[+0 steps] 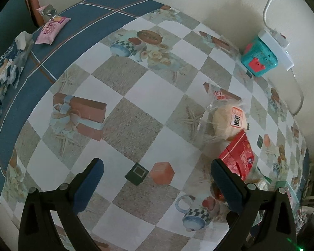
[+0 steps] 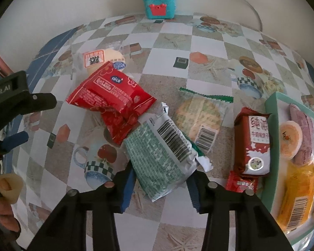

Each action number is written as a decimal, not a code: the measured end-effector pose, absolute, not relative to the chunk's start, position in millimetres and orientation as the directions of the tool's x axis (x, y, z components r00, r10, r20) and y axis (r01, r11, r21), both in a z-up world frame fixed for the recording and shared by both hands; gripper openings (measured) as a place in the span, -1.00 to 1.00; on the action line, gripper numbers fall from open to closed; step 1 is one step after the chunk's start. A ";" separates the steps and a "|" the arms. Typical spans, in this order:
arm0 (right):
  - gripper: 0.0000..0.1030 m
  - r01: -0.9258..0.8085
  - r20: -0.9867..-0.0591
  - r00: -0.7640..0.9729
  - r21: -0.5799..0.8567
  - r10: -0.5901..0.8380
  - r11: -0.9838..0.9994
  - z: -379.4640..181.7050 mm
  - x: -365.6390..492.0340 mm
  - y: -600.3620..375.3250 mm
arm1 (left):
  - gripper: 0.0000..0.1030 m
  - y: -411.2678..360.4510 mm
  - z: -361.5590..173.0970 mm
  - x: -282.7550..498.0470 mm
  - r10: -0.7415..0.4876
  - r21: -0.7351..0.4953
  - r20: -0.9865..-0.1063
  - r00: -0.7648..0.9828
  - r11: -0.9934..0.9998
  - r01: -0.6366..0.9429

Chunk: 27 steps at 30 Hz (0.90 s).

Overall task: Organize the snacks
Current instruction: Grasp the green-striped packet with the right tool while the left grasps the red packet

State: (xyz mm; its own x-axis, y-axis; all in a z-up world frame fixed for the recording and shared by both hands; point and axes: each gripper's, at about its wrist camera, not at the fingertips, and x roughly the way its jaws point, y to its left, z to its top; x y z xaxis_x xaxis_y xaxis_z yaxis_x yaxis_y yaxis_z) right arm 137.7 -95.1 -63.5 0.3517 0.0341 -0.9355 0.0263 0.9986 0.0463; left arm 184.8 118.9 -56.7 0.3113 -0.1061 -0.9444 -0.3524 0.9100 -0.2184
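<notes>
Bench (image 2: 169,41) under a checked cloth fills both of your views, pushed against a pale wall. At its right edge in the right wrist view sits a pale green tray (image 2: 272,113), already carrying an orange pack (image 2: 299,190), a pink pack (image 2: 303,125) and a small jelly cup (image 2: 291,140).

Your right tool (image 2: 160,185) points steeply down over the green pack (image 2: 161,152), barcode side up; both blue pads sit against the pack's sides — it is gripped, though it lies on the cloth. Just left of it, touching, is the red bag (image 2: 113,94), with a wrapped bun (image 2: 102,59) behind that. To the right lie a clear cracker pack (image 2: 201,117), a brown milk-wafer pack (image 2: 253,144) standing beside the tray wall, and a small red sachet (image 2: 241,183) at its foot.

Your left tool (image 1: 157,186) hangs released over bare cloth, nothing between its pads — the red bag is just beside its right finger. A teal box (image 1: 259,59) stands by the wall. Far off on the blue border lie a pink packet (image 1: 51,29) and a blue-white bag (image 1: 6,62).
</notes>
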 end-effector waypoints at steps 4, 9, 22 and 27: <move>-0.18 0.021 -0.932 0.360 0.052 0.041 0.998 -59.7 140.2 -95.2 | 0.98 116.4 -56.8 183.9 -0.118 -0.225 -0.944 0.307 0.912 -0.344; -0.24 0.025 -0.926 0.373 0.067 0.053 0.997 -50.5 137.0 -102.7 | 0.98 109.3 -52.7 185.4 -0.113 -0.218 -0.943 0.311 0.920 -0.325; -0.26 0.096 -0.926 0.376 0.085 0.043 0.992 -49.4 133.2 -141.1 | 0.98 70.6 -50.7 200.4 -0.211 -0.310 -0.918 0.337 0.909 -0.278; -0.25 0.105 -0.921 0.383 0.118 0.069 0.987 -49.5 132.5 -154.4 | 0.98 48.1 -60.1 211.7 -0.221 -0.321 -0.914 0.340 0.907 -0.273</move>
State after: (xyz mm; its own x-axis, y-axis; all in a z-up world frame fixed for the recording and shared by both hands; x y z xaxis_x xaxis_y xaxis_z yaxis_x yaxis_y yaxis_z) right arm 132.5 -154.4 -49.5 0.3831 0.0689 -0.9211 0.1053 0.9875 0.1177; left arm 211.7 48.1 -60.1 0.3403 -0.2209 -0.9140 -0.2729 0.9070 -0.3208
